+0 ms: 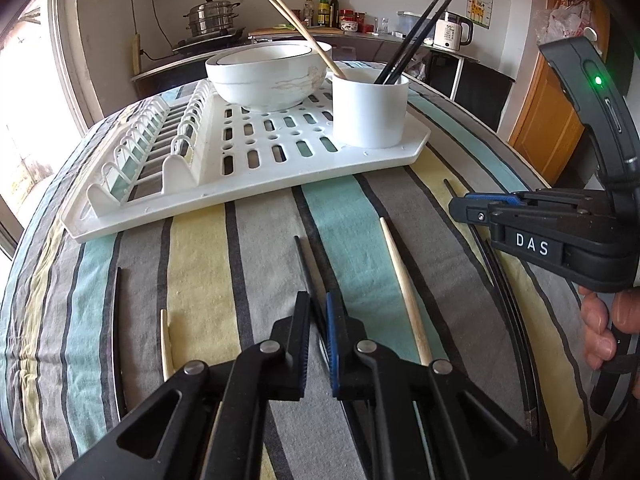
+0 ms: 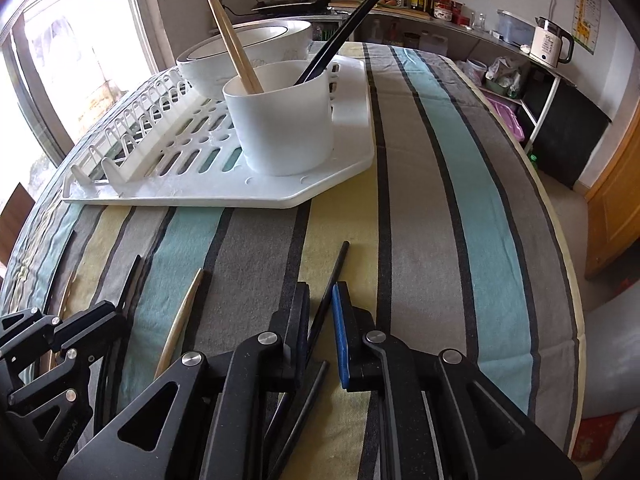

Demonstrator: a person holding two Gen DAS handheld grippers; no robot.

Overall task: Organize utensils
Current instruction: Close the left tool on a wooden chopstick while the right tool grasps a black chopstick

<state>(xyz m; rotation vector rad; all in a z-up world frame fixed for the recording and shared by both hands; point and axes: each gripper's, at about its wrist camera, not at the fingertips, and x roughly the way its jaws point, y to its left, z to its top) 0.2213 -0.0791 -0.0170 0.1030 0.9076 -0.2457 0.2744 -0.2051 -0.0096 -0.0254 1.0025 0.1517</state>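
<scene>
A kitchen table under a striped cloth carries a white drying rack with a bowl and a white cup holding wooden and black chopsticks upright. More chopsticks lie loose on the cloth: a slim black chopstick runs between the nearly closed fingers of the left gripper, apparently pinched. The right gripper is slightly open around another black chopstick, contact unclear. A pale wooden chopstick lies just beside.
</scene>
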